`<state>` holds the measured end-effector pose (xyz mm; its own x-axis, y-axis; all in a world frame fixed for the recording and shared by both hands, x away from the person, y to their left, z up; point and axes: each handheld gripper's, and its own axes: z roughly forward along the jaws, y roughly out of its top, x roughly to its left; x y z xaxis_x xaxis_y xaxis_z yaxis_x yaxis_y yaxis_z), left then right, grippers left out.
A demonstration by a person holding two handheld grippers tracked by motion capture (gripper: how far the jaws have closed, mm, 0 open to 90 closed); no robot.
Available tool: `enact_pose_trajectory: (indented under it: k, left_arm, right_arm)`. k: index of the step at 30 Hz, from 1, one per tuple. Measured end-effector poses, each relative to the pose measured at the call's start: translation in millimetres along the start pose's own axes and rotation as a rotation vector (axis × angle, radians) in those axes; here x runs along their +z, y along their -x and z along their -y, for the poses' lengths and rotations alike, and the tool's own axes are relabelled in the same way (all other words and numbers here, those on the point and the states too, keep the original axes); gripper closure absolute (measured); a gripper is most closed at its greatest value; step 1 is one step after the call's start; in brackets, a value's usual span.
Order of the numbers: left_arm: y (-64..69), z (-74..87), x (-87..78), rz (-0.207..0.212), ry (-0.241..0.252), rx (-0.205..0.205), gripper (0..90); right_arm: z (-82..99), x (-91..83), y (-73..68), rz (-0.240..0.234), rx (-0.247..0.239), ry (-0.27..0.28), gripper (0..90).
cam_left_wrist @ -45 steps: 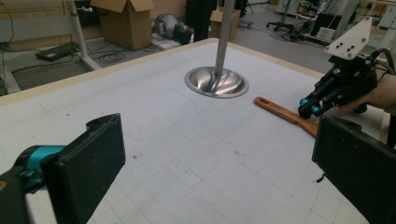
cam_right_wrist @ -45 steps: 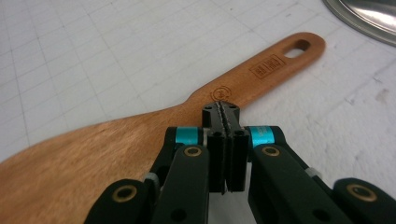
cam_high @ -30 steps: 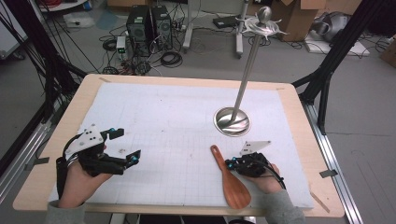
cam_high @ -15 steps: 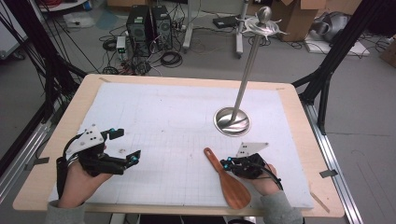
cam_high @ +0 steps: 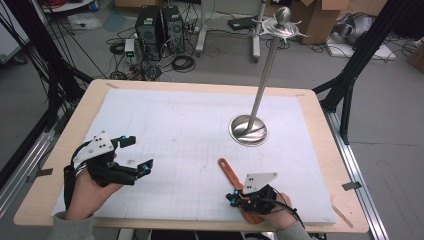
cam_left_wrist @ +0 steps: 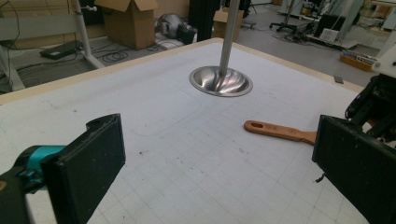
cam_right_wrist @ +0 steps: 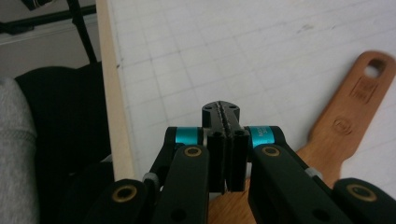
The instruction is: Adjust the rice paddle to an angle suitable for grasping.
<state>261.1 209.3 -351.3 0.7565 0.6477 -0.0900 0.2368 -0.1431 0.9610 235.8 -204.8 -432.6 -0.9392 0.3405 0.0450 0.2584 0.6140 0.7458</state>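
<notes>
On the table (cam_high: pixel 320 150): white gridded mat (cam_high: pixel 175 125) covering nearly all of the wooden top; pale wood rim showing round the edges
Stand: shiny metal stand (cam_high: pixel 248 131) with a round dished base, sat on the right half of the mat, well apart from both hands; thin pole going up and leaning a bit in the high view, knob on top
Left gripper: left gripper (cam_high: pixel 134 152) low on the left side of the mat, held in the person's left hand (cam_high: pixel 87 192); jaws spread wide, nothing between them, just bare grid visible in the gap in its own view (cam_left_wrist: pixel 210 182)
Spatula: wooden spatula (cam_high: pixel 231 173) lying flat near the front right edge of the mat; handle with the hanging hole pointing up-left toward the stand's base, not touching it; blade end tucked under the right gripper, so can't really see it
Right gripper: right gripper (cam_high: pixel 232 199) sitting right over the spatula's wide end; jaws pressed together with nothing in them (cam_right_wrist: pixel 223 112); spatula lies beside and below them, not gripped
</notes>
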Motion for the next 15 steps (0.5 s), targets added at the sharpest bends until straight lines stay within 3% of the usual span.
enact_pose_trajectory:
  k: [11, 15]
  left_arm:
    - [3.1, -1.4, 10.9, 0.020, -0.013, 0.007, 3.0]
    - [2.8, -1.7, 13.0, 0.024, -0.016, 0.009, 3.0]
  right_arm:
    - [11.7, -1.0, -5.5, -0.006, 0.012, -0.056, 89.8]
    - [14.0, -4.9, -1.9, 0.024, 0.020, -0.061, 89.9]
